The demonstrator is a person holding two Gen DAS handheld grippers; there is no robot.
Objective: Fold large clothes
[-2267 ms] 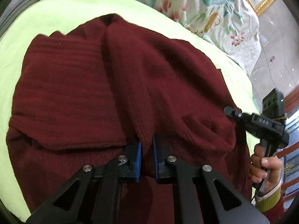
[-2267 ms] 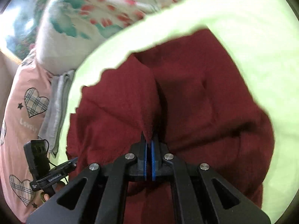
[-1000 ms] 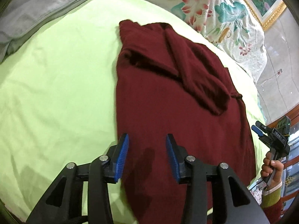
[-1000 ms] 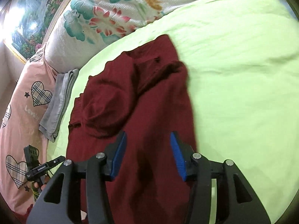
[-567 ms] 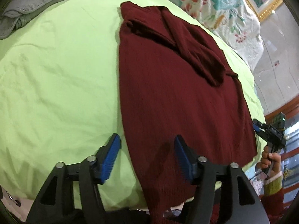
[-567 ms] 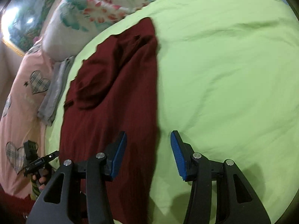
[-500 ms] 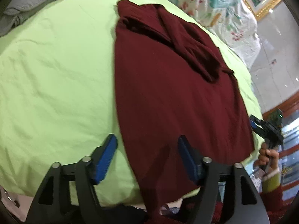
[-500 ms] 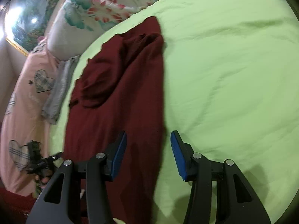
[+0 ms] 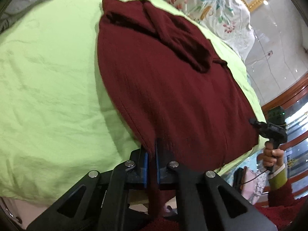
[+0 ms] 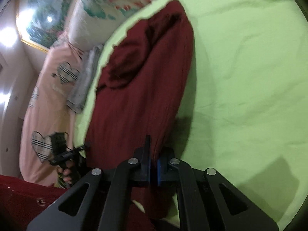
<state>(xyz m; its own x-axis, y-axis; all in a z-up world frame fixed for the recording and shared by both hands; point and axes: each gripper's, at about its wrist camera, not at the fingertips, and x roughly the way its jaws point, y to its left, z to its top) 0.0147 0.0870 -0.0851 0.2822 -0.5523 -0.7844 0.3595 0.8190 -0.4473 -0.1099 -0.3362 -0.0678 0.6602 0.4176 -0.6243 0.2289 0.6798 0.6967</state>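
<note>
**Both grippers clamp the near hem of the maroon sweater**

The maroon sweater (image 9: 173, 88) lies lengthwise on the lime-green bedsheet (image 9: 48, 96), its far end bunched where the sleeves are folded in over the body, its near end hanging past the edge of the bed. In the left wrist view the left gripper (image 9: 151, 165) has its blue pads (image 9: 145, 168) drawn close together with a ridge of the knit pinched between them, at the sweater's near left corner. The fabric rises out of the jaws and runs up along the seam toward the body.

In the right wrist view the right gripper (image 10: 153, 168) is likewise closed on cloth: its blue pads (image 10: 159, 170) squeeze the sweater's (image 10: 138, 96) near right edge, and the knit drapes down below the fingers (this view is somewhat motion-blurred). The sheet (image 10: 240, 77) spreads wrinkled to the right of the garment.

Each camera catches the other tool. The right gripper (image 9: 269, 128) shows at the right margin of the left view, held in a hand (image 9: 271, 156) with a yellow-green cuff, near the sweater's far corner of the hem. The left gripper (image 10: 65, 154) shows small and blurred at the lower left of the right view.

Beyond the sweater sit a floral pillow (image 9: 211, 5), a pink quilt with plaid hearts (image 10: 48, 96), and a folded grey cloth (image 10: 84, 82) lying at the sheet's edge beside the quilt.
</note>
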